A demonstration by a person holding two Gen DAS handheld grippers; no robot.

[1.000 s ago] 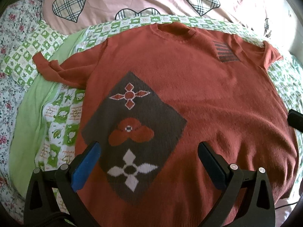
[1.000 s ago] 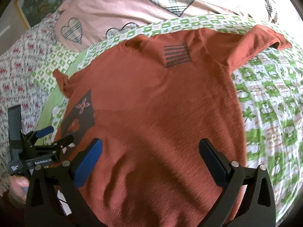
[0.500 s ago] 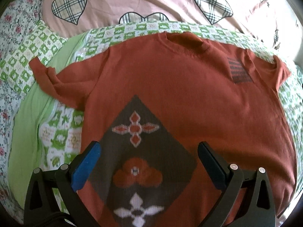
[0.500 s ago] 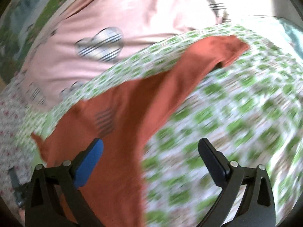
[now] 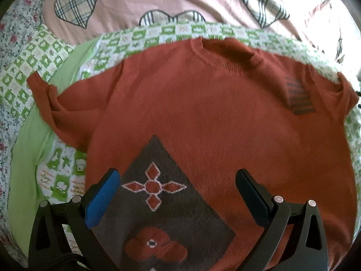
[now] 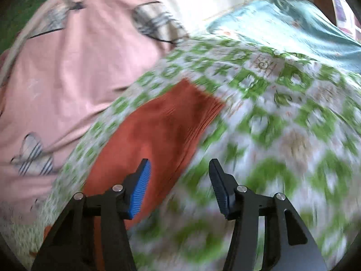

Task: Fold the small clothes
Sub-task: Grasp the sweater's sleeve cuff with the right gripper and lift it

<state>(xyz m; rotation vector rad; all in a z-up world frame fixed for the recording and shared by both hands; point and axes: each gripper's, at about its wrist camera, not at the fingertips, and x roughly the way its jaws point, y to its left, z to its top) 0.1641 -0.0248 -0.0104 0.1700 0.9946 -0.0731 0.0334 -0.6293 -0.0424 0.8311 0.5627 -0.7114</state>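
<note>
Red sweater (image 5: 214,117) flat on the green checked blanket (image 6: 282,117); left tongs (image 5: 178,194) wide open above it, holding nothing; right tongs (image 6: 179,180) closing by the sleeve (image 6: 171,122), nothing pinched yet; might grab blanket too; might miss, too blurry.

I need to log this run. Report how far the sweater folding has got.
Done: the rust sweater lies spread flat, front up, on the green-checked quilt; no fold is visible yet. In hand: the right gripper is over the edge of a sleeve, jaws closing but not yet pinching cloth; the left gripper hovers open over the body. Left: both sleeves in, then the body folded.
</note>
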